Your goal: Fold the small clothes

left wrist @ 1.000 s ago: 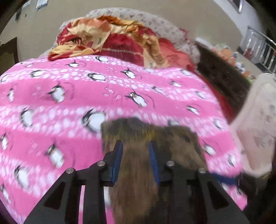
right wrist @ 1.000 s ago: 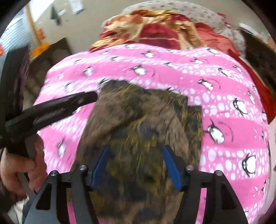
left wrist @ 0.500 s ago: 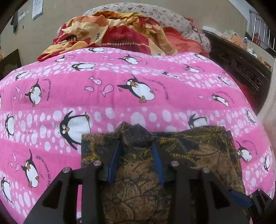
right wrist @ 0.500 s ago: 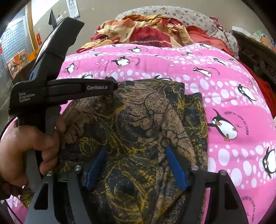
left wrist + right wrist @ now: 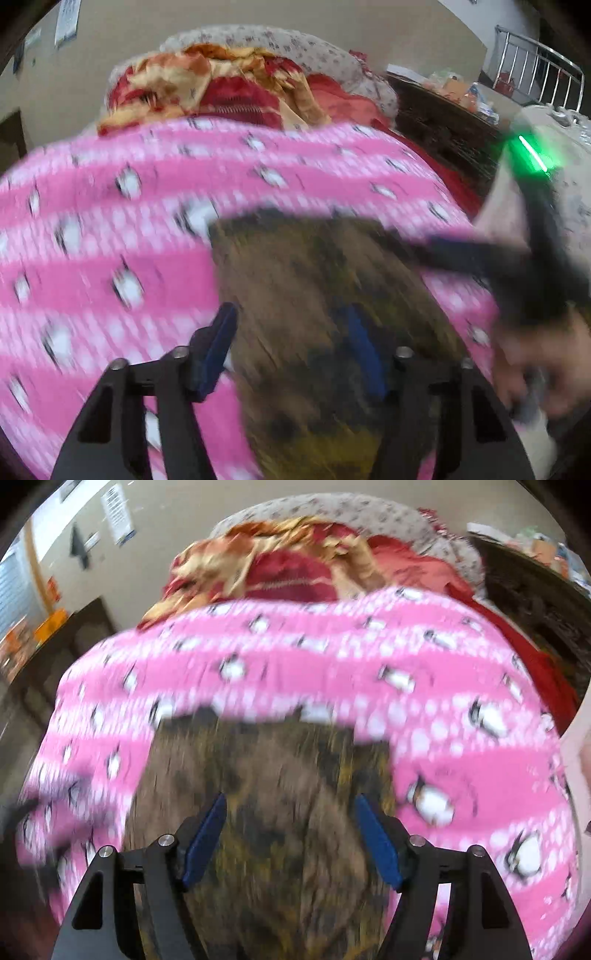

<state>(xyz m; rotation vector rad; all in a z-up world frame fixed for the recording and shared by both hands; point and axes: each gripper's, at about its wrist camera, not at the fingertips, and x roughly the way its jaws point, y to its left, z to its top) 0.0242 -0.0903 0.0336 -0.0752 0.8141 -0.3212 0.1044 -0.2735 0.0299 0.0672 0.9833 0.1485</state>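
Note:
A small brown and yellow patterned garment lies folded on the pink penguin blanket. It also shows in the right wrist view. My left gripper is open, its fingers spread above the cloth's near part. My right gripper is open too, above the cloth. The right gripper's body with a green light shows at the right of the left wrist view. Both views are blurred by motion.
A red and orange heap of bedding and a pale spotted pillow lie at the far end of the bed. A dark wooden bed frame runs along the right. A pale cloth lies at far right.
My left gripper has opened and let go of the garment. Both grippers have pulled back and up from the cloth, which now lies folded on the blanket.

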